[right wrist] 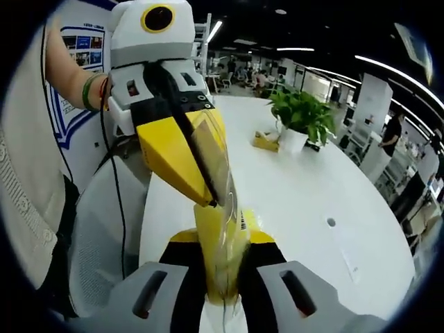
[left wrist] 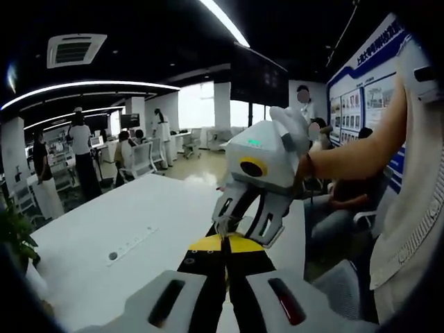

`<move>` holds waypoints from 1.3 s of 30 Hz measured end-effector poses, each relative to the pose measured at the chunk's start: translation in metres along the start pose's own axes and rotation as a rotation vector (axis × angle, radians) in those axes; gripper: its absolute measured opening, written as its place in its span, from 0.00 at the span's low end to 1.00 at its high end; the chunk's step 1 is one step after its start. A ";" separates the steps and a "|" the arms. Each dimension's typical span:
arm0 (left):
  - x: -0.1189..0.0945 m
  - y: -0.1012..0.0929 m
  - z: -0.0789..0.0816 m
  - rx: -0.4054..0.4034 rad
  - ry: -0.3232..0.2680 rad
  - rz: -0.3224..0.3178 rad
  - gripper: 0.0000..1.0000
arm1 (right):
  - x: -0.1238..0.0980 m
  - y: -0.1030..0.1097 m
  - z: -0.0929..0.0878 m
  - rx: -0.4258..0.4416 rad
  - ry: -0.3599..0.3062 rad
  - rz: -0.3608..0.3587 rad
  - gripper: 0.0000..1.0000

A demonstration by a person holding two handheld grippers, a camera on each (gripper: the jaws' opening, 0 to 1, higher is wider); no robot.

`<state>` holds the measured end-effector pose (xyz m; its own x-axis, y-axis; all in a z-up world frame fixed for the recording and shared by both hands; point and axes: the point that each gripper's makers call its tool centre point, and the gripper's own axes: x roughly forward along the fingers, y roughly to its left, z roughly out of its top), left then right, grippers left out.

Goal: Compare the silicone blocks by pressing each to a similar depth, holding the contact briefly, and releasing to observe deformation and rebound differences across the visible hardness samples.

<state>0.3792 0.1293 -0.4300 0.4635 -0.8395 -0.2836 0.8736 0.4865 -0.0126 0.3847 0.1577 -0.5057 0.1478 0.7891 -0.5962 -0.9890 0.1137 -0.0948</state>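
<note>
In the left gripper view, the left gripper (left wrist: 225,244) rises from the bottom with its black-and-yellow fingertips pressed together, no gap showing between them. A thin pale line runs along their seam, so something slim seems to be pinched there, though from this angle I cannot tell what. The right gripper (left wrist: 243,234), a white-bodied tool held by a person's bare forearm (left wrist: 347,156), comes down from the right with its fingers angled inward to meet those same tips over the broad white table (left wrist: 139,215), which has a flush grey socket strip (left wrist: 135,243) set into it. In the right gripper view, the right gripper's yellow tips are closed around a clear, glossy, thin flexible strip (right wrist: 229,201). The strip runs up out of them and into the closed yellow jaws of the left gripper, which reaches in from the upper left, so both tools grip it nose to nose above the table. A green potted plant in a white pot (right wrist: 302,114) and a small flat yellow object (right wrist: 266,142) stand well apart from it, farther along the tabletop. Whether this strip is one of the silicone hardness samples I cannot tell. It looks light, limp and slick, likely to buckle or slide rather than resist a squeeze. I would take it flat across its broad faces, well in from the edge, and close gently enough for the give and spring-back to be read.
</note>
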 end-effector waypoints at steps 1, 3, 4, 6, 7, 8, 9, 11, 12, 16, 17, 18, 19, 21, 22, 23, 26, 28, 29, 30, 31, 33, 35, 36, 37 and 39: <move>0.000 0.000 0.000 0.001 0.000 0.000 0.00 | 0.000 0.001 0.000 0.007 0.003 0.005 0.12; 0.000 0.000 0.001 0.006 -0.001 0.004 0.00 | 0.000 0.000 0.001 0.008 0.002 0.003 0.12; 0.000 0.000 0.001 0.007 -0.001 0.005 0.00 | 0.000 0.000 0.001 0.006 0.003 0.003 0.12; -0.001 -0.001 0.002 0.008 -0.004 0.005 0.00 | -0.001 0.001 0.002 0.008 0.004 0.004 0.12; -0.001 -0.001 0.002 0.008 -0.004 0.005 0.00 | -0.001 0.001 0.002 0.004 0.003 0.003 0.12; -0.001 -0.001 0.002 0.009 -0.005 0.005 0.00 | -0.001 0.000 0.002 -0.001 0.001 0.000 0.12; -0.001 -0.001 0.002 0.010 -0.004 0.005 0.00 | -0.001 0.000 0.002 -0.004 0.003 0.000 0.12; -0.001 -0.001 0.003 0.013 -0.004 0.007 0.00 | -0.001 -0.001 0.002 -0.008 0.000 -0.004 0.12; -0.001 -0.001 0.002 0.011 -0.004 0.007 0.00 | -0.001 0.000 0.002 -0.008 0.000 -0.003 0.12; -0.001 -0.001 0.002 0.011 -0.003 0.007 0.00 | -0.001 -0.001 0.002 -0.003 -0.004 -0.002 0.13; -0.001 -0.001 0.003 0.011 -0.002 0.007 0.00 | -0.001 -0.001 0.002 0.000 -0.006 0.001 0.13; -0.001 -0.001 0.003 0.011 -0.002 0.007 0.00 | -0.001 -0.001 0.002 0.011 -0.010 0.007 0.13; -0.001 -0.001 0.004 0.009 -0.003 0.006 0.00 | -0.001 -0.001 0.002 0.022 -0.016 0.010 0.13; 0.000 -0.001 0.004 0.011 -0.001 0.005 0.00 | -0.001 0.000 0.002 0.029 -0.018 0.013 0.14; 0.000 -0.001 0.004 0.011 0.000 0.006 0.00 | -0.001 0.000 0.002 0.027 -0.019 0.011 0.14; 0.000 -0.001 0.004 0.011 0.000 0.004 0.00 | -0.001 0.000 0.002 0.021 -0.019 0.009 0.14; 0.001 0.000 0.004 0.008 -0.001 0.005 0.00 | -0.001 -0.001 0.002 0.021 -0.021 0.006 0.15; 0.002 0.000 0.004 0.012 -0.002 0.006 0.00 | -0.001 -0.003 0.002 0.010 -0.030 -0.003 0.16; 0.002 0.000 0.004 0.017 -0.002 0.007 0.00 | -0.002 -0.004 0.002 0.011 -0.030 0.000 0.17; 0.002 0.000 0.004 0.021 -0.001 0.008 0.00 | -0.002 -0.004 0.002 0.012 -0.031 0.002 0.17; 0.003 0.000 0.004 0.024 0.000 0.009 0.00 | -0.002 -0.004 0.002 0.011 -0.032 0.001 0.17; 0.003 0.000 0.004 0.023 0.002 0.008 0.00 | -0.002 -0.003 0.001 0.009 -0.030 0.003 0.18; 0.003 -0.001 0.003 0.019 0.002 0.007 0.00 | -0.001 -0.003 0.001 0.009 -0.031 0.004 0.18; 0.003 -0.001 0.003 0.017 0.003 0.006 0.00 | -0.001 -0.003 0.001 0.005 -0.031 0.004 0.19; 0.003 -0.001 0.002 0.017 0.004 0.006 0.00 | -0.001 -0.002 0.000 0.007 -0.030 0.006 0.19; 0.003 -0.001 0.002 0.018 0.007 0.008 0.00 | 0.000 -0.002 0.000 0.004 -0.035 0.007 0.20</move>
<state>0.3801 0.1257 -0.4290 0.4692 -0.8342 -0.2899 0.8726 0.4883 0.0072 0.3870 0.1574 -0.5050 0.1409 0.8104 -0.5687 -0.9900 0.1106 -0.0877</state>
